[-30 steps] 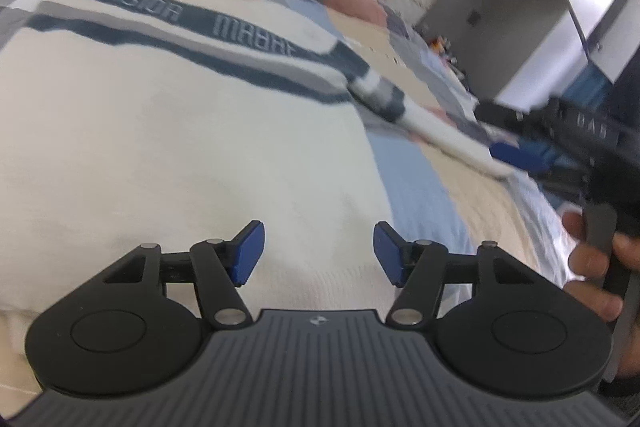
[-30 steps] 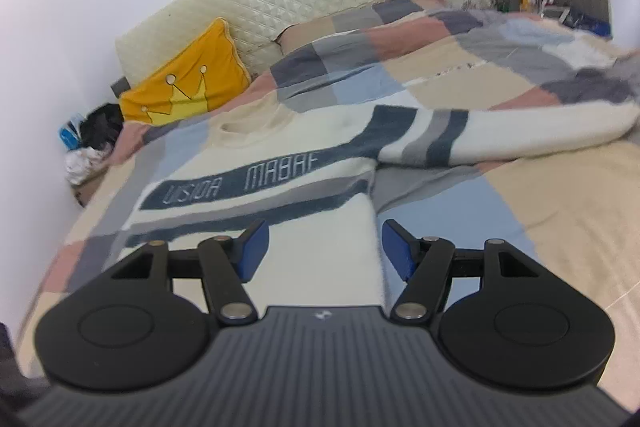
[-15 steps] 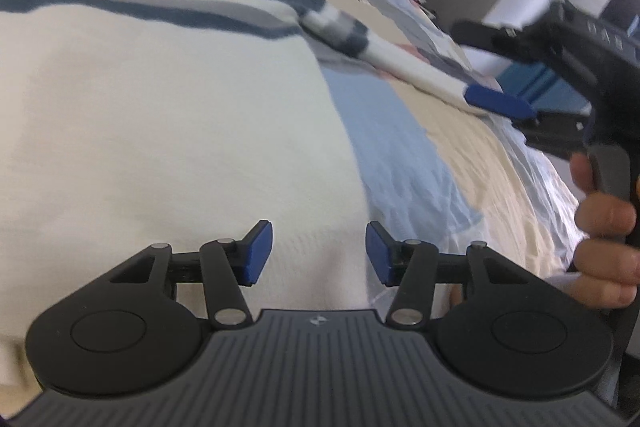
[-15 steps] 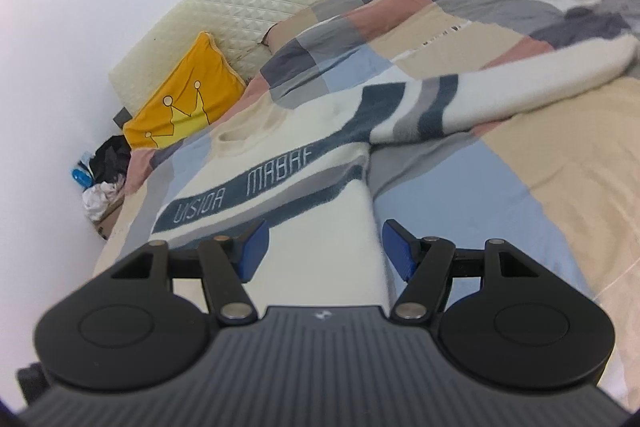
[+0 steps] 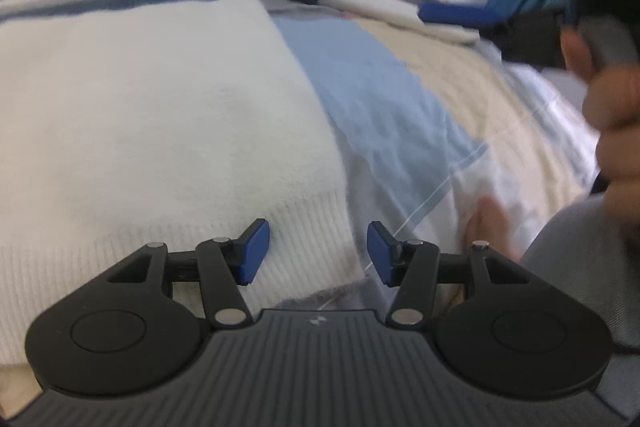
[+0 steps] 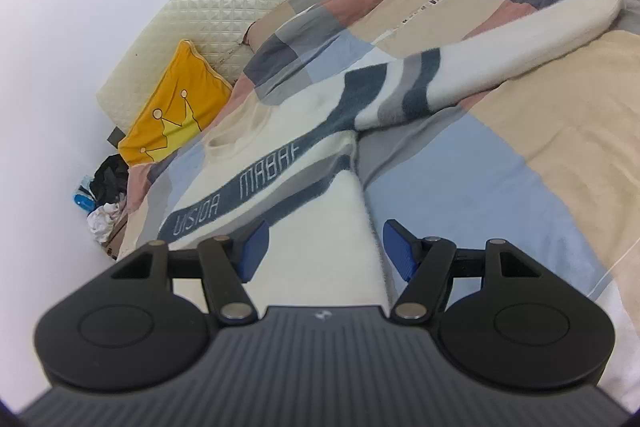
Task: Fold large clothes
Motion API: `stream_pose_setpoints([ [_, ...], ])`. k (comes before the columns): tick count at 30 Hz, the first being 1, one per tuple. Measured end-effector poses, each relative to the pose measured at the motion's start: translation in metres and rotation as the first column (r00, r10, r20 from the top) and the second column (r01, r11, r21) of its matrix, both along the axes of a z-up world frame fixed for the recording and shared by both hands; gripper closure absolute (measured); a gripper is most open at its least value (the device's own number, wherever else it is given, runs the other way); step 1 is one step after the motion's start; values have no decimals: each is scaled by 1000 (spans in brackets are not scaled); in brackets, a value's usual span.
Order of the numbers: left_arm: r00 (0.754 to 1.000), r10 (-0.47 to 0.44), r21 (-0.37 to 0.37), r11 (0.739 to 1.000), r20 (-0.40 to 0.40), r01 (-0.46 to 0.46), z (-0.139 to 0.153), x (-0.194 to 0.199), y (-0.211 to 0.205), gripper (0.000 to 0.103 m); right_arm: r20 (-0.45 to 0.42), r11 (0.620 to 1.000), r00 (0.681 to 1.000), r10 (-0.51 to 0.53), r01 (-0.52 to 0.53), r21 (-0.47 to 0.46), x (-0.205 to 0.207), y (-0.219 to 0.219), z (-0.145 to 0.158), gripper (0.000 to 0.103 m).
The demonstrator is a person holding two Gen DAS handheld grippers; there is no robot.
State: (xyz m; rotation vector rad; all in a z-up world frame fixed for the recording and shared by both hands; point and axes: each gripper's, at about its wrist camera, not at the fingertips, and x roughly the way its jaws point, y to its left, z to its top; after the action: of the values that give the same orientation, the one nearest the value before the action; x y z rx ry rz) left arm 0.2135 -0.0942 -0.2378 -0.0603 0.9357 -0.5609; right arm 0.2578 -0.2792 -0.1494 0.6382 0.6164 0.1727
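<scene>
Left wrist view: a cream sweater (image 5: 152,99) is seen spread flat on a patchwork quilt (image 5: 372,87) that covers the bed. The left gripper (image 5: 318,251) is held low over the sweater's ribbed hem (image 5: 168,247), at its lower corner beside the side edge. Its jaws are parted and nothing is pinched between them; the left blue pad is seen over the ribbing, the right pad over the quilt just past the corner. Whether the pads touch the fabric cannot be told. At the right edge a hand (image 5: 616,131) is seen, blurred, clasped around the handle of the right gripper, whose blue pad (image 5: 460,15) is seen above the quilt beside the sleeve's cuff.

Right wrist view: the sweater (image 6: 280,163) is shown with its neckline toward the headboard (image 6: 240,7) and a dark navy band with pale lettering across the chest. One sleeve (image 6: 500,47) is stretched out to the right across the quilt. The right gripper (image 6: 324,251) is held above the sweater's right side edge, its jaws released and empty. A yellow pillow (image 6: 176,123) with a crown drawing is propped at the head of the bed.
</scene>
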Motion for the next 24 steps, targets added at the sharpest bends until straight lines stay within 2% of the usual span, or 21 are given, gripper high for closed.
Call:
stream_pose_setpoints([
  [4,1000,14,54,998,20,-15,-3,-3,-8,46,-6,1000,1000,3,-3,1,1,1,-1,36],
  [6,999,22,93,995,40,-26,-3,-5,-11,56,-8,1000,1000,2,-2,-2,2,1,-2,36],
  [9,997,12,136,991,74,-22,-3,-8,-16,77,-12,1000,1000,5,-5,-13,3,2,-2,36],
  [11,997,18,115,993,69,-26,0,-7,-13,91,-13,1000,1000,6,-6,-19,3,3,-2,36],
  [13,998,43,67,997,48,-46,3,-5,-6,95,-14,1000,1000,3,-4,-20,3,3,-2,36],
  [18,999,51,-98,994,3,-50,19,-4,6,96,0,999,1000,-16,16,-49,2,6,0,36],
  [21,998,63,-132,989,-29,-66,16,0,3,96,-1,998,1000,-13,13,-64,3,8,0,36],
  [24,994,84,-131,987,-74,-93,2,6,1,96,-8,997,1000,-18,17,-80,4,9,-1,36],
])
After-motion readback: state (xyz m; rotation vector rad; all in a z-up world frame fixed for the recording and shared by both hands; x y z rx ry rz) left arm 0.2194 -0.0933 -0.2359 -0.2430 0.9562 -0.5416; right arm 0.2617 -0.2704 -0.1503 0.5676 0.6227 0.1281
